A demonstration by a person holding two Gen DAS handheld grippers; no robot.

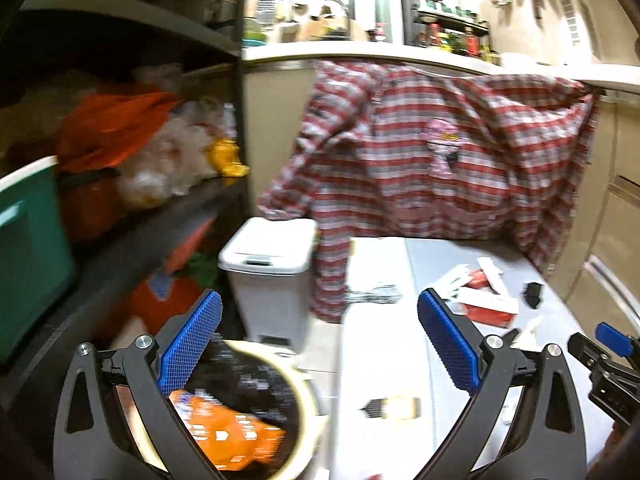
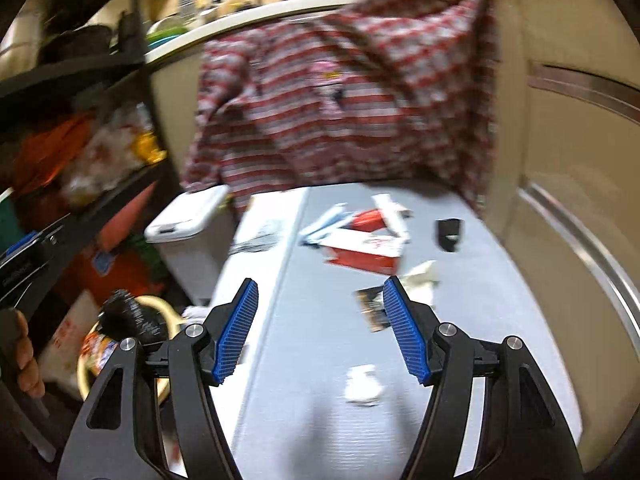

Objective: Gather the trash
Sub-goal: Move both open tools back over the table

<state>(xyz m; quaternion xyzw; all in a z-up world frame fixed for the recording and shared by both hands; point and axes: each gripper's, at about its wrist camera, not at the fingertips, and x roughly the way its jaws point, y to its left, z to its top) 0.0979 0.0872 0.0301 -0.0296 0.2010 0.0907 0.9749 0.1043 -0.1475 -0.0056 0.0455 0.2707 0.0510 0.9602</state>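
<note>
My left gripper point(image 1: 320, 304) is open and empty, over the table's left edge. Under its left finger is a round bin point(image 1: 310, 404) with a cream rim and a black liner, and an orange wrapper point(image 1: 232, 436) lies inside. My right gripper point(image 2: 321, 284) is open with nothing between its pads, over the white table point(image 2: 312, 420). Ahead of it lie a red-and-white box point(image 2: 366, 250), a dark wrapper point(image 2: 372, 308), crumpled paper point(image 2: 420, 276), a white tissue point(image 2: 362, 384) and a small black object point(image 2: 450, 234). The box point(image 1: 490, 308) also shows in the left wrist view.
A white lidded bin point(image 1: 272, 256) stands on the floor beside the table's far left corner. A red plaid cloth point(image 1: 440, 152) hangs from the counter behind the table. Dark shelves point(image 1: 120, 220) packed with bags run along the left. Cabinet doors point(image 2: 580, 160) close the right.
</note>
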